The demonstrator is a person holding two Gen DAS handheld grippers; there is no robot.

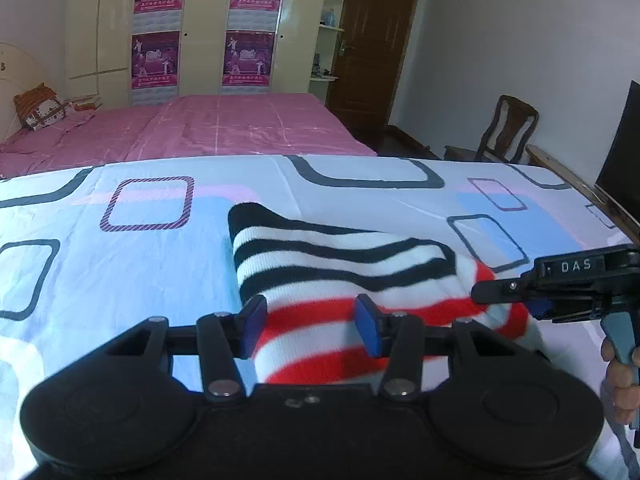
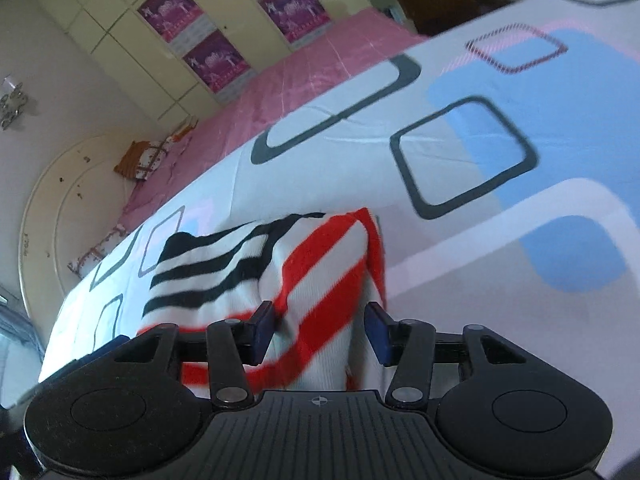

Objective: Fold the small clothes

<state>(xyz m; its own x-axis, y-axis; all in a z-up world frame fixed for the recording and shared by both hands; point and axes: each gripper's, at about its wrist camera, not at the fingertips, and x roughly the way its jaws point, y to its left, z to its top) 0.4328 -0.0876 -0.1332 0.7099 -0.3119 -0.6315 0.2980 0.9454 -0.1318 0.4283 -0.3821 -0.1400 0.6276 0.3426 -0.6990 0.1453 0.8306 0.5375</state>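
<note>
A small knit garment with black, white and red stripes lies folded on the patterned bedsheet. My left gripper is open, its blue pads either side of the garment's near red-striped edge, not closed on it. My right gripper shows at the right of the left wrist view, beside the garment's right end. In the right wrist view the right gripper is open over the red-striped part of the garment. The picture there is tilted and blurred.
The white sheet with blue, pink and dark squares covers the near bed. A pink bed with a pillow lies behind. A wardrobe with posters, a door and a wooden chair stand further back.
</note>
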